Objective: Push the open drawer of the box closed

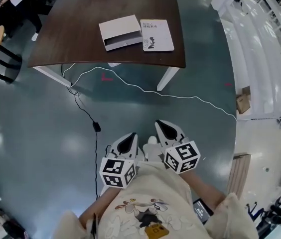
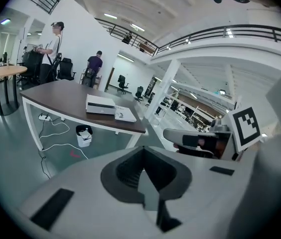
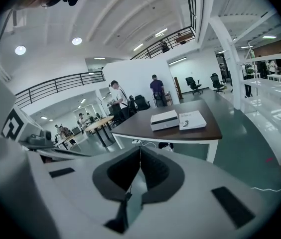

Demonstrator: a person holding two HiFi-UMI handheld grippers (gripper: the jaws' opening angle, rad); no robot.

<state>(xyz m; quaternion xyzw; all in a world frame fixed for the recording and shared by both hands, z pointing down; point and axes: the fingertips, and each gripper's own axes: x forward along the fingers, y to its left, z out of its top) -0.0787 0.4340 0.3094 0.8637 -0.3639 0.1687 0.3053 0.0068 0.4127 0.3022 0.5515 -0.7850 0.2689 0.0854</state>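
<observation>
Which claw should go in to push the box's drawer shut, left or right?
Left, marginally. In the head view the left claw lines up with the box, while the right claw faces the booklet. Both are shut, empty and well short of the table.

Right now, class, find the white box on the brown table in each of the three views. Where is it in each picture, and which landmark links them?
Head view: white box at top centre, on the brown table.
Left gripper view: white box left of centre, mid-height.
Right gripper view: white box just right of centre, mid-height.
Shared landmark: the booklet beside it, on its right in every view.
</observation>
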